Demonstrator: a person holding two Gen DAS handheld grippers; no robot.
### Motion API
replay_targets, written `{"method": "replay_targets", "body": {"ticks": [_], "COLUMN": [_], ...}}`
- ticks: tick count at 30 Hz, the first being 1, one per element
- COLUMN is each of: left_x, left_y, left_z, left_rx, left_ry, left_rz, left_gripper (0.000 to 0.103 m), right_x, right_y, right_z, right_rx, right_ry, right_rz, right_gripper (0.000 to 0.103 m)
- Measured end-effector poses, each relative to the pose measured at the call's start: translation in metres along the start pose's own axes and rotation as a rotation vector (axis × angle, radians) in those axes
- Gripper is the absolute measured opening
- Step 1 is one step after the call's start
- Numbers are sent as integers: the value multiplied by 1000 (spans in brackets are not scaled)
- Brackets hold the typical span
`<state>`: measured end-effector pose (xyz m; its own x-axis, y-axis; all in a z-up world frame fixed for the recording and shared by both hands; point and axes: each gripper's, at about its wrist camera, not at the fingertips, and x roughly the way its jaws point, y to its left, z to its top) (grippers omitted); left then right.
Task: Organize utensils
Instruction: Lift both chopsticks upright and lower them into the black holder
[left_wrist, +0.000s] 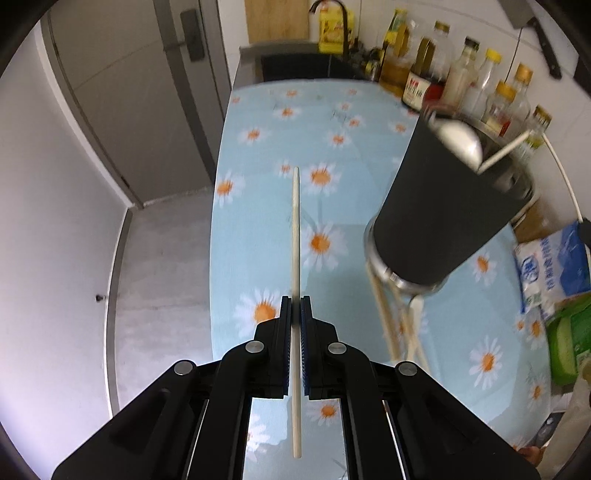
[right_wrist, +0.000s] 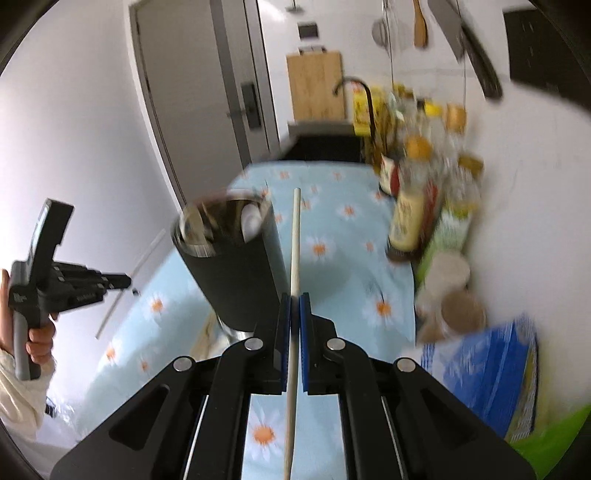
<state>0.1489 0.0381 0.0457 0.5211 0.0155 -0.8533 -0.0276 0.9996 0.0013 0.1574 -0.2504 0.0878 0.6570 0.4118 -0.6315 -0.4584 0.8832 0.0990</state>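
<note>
My left gripper (left_wrist: 295, 301) is shut on a pale wooden chopstick (left_wrist: 295, 236) that points forward above the daisy-print tabletop (left_wrist: 258, 122). A black utensil cup (left_wrist: 443, 206) stands to its right, with a white spoon (left_wrist: 461, 142) and a chopstick (left_wrist: 506, 152) inside. More chopsticks (left_wrist: 391, 325) lie at the cup's base. My right gripper (right_wrist: 294, 298) is shut on another chopstick (right_wrist: 294, 243), just right of the cup (right_wrist: 236, 273). In the right wrist view the left gripper (right_wrist: 122, 281) is at the far left with its chopstick (right_wrist: 125, 288).
Sauce and oil bottles (left_wrist: 461, 74) line the back right wall, seen also in the right wrist view (right_wrist: 410, 218). A blue-white bag (left_wrist: 554, 266) and a green pack (left_wrist: 569, 339) sit at the right edge. A sink (left_wrist: 303, 66) lies beyond the table. The floor (left_wrist: 162, 266) is left.
</note>
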Motion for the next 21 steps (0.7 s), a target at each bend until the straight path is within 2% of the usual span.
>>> {"method": "replay_targets", "body": {"ticks": [5, 11, 17, 21], "left_x": [-21, -42, -68, -77], "left_y": [-7, -16, -24, -30], "left_z": [23, 49, 74, 86], "left_rx": [6, 5, 13, 3], "left_ry": [-77, -165, -320, -431], "left_rz": [-36, -117, -206, -328], "left_gripper": [4, 4, 4, 4], "right_x": [-6, -4, 9, 21], "right_y": [6, 8, 11, 14], "right_z": [35, 63, 85, 96], "right_rx": [-11, -19, -10, 9], "right_ry": [-108, -242, -303, -309], "right_rz": [82, 271, 342, 372], "right_gripper": [6, 6, 6, 6]}}
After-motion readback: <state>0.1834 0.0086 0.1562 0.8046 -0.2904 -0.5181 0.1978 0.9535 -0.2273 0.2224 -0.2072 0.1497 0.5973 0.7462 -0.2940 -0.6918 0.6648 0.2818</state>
